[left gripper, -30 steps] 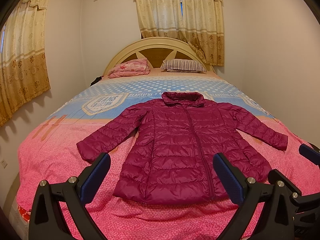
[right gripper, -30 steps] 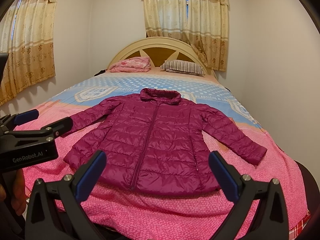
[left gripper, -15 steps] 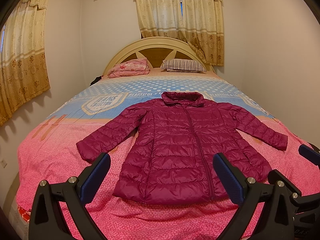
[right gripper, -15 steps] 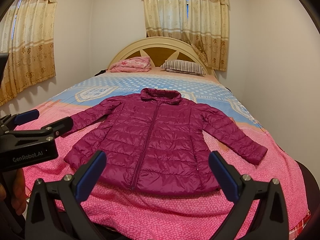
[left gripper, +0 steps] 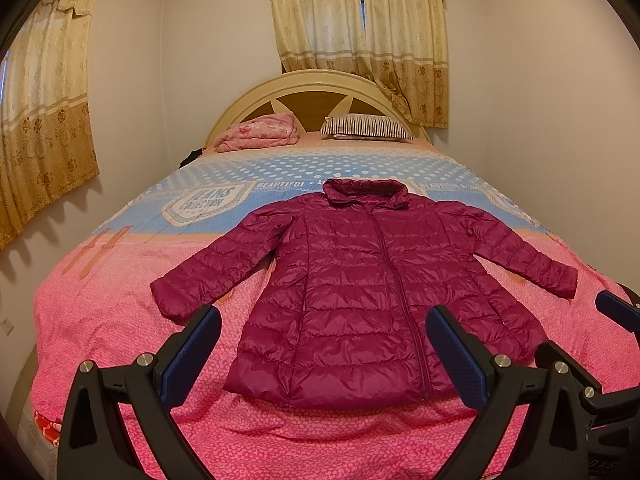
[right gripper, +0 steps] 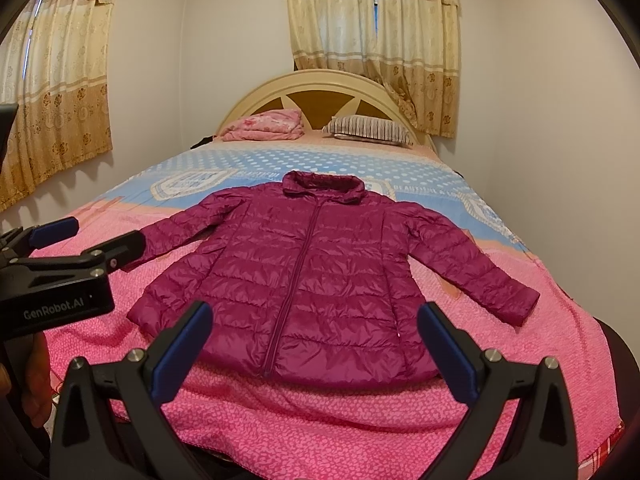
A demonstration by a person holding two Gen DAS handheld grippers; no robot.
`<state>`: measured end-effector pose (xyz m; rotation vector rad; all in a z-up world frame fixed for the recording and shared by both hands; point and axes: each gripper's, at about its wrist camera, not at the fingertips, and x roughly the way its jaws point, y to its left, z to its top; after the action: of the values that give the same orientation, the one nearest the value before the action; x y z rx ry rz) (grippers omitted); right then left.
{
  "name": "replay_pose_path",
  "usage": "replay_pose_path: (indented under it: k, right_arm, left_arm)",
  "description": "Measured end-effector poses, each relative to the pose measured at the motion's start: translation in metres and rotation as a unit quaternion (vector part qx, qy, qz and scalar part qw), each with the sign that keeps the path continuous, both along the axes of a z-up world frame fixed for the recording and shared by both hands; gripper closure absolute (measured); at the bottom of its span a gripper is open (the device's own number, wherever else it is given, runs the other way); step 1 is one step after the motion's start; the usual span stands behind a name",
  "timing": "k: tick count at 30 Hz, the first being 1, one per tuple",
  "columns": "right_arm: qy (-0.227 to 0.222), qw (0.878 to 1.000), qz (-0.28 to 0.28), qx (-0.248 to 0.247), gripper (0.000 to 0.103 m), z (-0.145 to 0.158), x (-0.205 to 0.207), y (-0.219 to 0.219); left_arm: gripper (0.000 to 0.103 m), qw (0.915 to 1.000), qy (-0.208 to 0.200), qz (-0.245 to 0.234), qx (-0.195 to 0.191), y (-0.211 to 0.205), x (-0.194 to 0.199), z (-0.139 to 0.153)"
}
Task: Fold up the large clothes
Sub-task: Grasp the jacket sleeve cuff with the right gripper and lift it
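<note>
Nothing of note has been shifted since the earlier frames: both grippers are held where they were and the jacket is seen lying as before.

A magenta quilted down jacket (left gripper: 372, 304) is laid flat, front up and zipped, on the pink patterned bedspread (left gripper: 120, 320) of a wide bed, its collar at 12 o'clock and its hem at 6 o'clock. Both sleeves are spread outward and downward, one cuff at about 8 o'clock of the body and the other at about 4 o'clock. No fold has been made in it yet.

In the left wrist view the left gripper (left gripper: 322, 350) is held above the foot of the bed, its blue-padded fingers (left gripper: 192, 354) set wide apart and clamped on nothing; the jacket hem is framed between them without being touched. At 3 o'clock a blue fingertip and black frame of the other tool can be made out, cut off by the edge.

In the right wrist view the right gripper (right gripper: 314, 348) is likewise spread wide and empty, just short of the hem. At 9 o'clock the left tool is seen from the side, and part of a hand (right gripper: 34, 392) seems to be visible beneath it, though dimly.

At 12 o'clock, by the cream arched headboard (left gripper: 316, 90), a folded pink blanket (left gripper: 260, 132) and a striped pillow (left gripper: 368, 126) are placed side by side. Yellow patterned curtains (left gripper: 360, 36) are hung behind.
</note>
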<state>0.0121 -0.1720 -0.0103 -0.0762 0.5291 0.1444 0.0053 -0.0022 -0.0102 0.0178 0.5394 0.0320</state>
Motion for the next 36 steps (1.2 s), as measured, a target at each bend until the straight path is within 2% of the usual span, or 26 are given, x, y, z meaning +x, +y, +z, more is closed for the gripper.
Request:
replay_pose_path:
  k: [6,9,13,16,19,24,28,32,34,36]
  right_arm:
    - [0.022,0.999,-0.025,0.002,0.000,-0.021,0.031,-0.028]
    - [0.044,0.997,-0.063,0.002,0.000,-0.040,0.058,-0.062]
    - [0.081,0.988,-0.125,0.029,0.001,-0.063,0.092,-0.122]
    - [0.107,0.975,-0.188,0.047,0.009,-0.075,0.117,-0.170]
    - [0.124,0.959,-0.244,0.073,0.013,-0.082,0.139,-0.219]
    - [0.136,0.936,-0.307,0.105,0.017,-0.088,0.157,-0.270]
    - [0.164,0.926,-0.316,0.128,0.027,-0.102,0.173,-0.294]
    - [0.183,0.921,-0.312,0.143,0.035,-0.114,0.190,-0.305]
    - [0.200,0.919,-0.302,0.154,0.057,-0.122,0.198,-0.309]
    - [0.201,0.922,-0.297,0.150,0.067,-0.124,0.203,-0.308]
  left_arm:
    - [0.001,0.9993,0.018,0.009,0.031,0.009,0.033,-0.023]
    - [0.001,0.9981,0.040,0.015,0.044,0.018,0.062,-0.035]
    - [0.001,0.9970,0.047,0.023,0.058,0.025,0.098,-0.044]
    - [0.001,0.9961,0.052,0.026,0.066,0.027,0.124,-0.050]
    - [0.001,0.9954,0.052,0.029,0.075,0.025,0.149,-0.054]
    - [0.001,0.9941,0.079,0.025,0.070,0.024,0.195,-0.068]
    - [0.001,0.9932,0.087,0.036,0.069,0.026,0.232,-0.077]
    - [0.001,0.9918,0.100,0.047,0.063,0.031,0.268,-0.092]
    - [0.001,0.9902,0.110,0.054,0.067,0.033,0.286,-0.101]
    - [0.001,0.9887,0.115,0.057,0.077,0.032,0.298,-0.108]
